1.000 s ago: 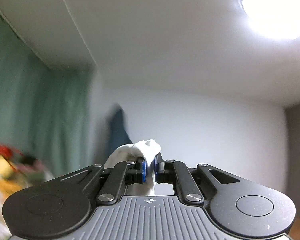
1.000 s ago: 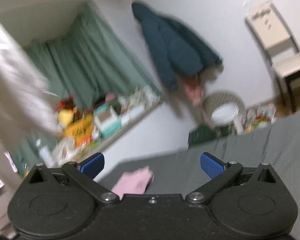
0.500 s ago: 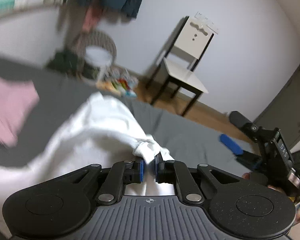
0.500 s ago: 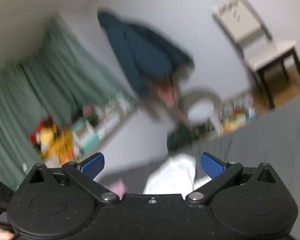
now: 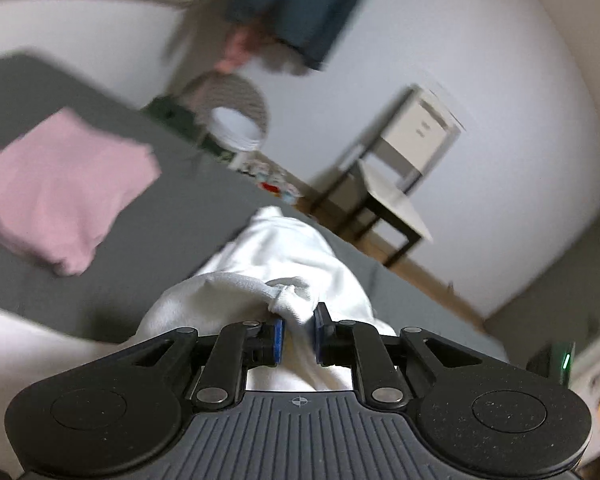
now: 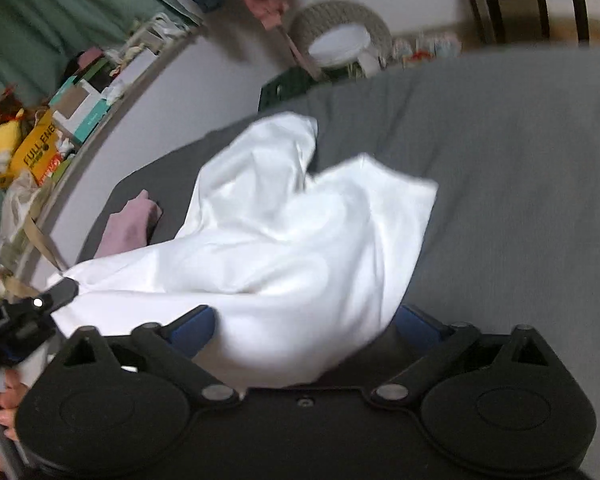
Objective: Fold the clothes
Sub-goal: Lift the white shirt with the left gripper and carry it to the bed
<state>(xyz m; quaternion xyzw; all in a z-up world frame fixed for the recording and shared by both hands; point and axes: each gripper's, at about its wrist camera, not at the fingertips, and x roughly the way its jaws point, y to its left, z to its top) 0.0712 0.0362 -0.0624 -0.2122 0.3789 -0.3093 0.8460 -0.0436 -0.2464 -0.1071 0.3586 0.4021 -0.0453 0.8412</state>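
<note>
Right wrist view: white garment [image 6: 300, 236] rumpled, smooth cloth, spread in loose folds over grey bed [image 6: 520, 168]; folded pink garment [image 6: 128, 224] beyond it. Yellow box [image 6: 34, 152] on shelf reads "FULL ENE…", rest hidden. Right gripper [image 6: 304, 326] low over cloth, fingers spread wide, cloth bunched between them. Left gripper [image 5: 298, 338] pinching bunched white edge, fingers nearly together.

Both wrist views look close along their claws, sharing the white garment [image 5: 284, 256] and grey bed [image 6: 520, 160].
</note>
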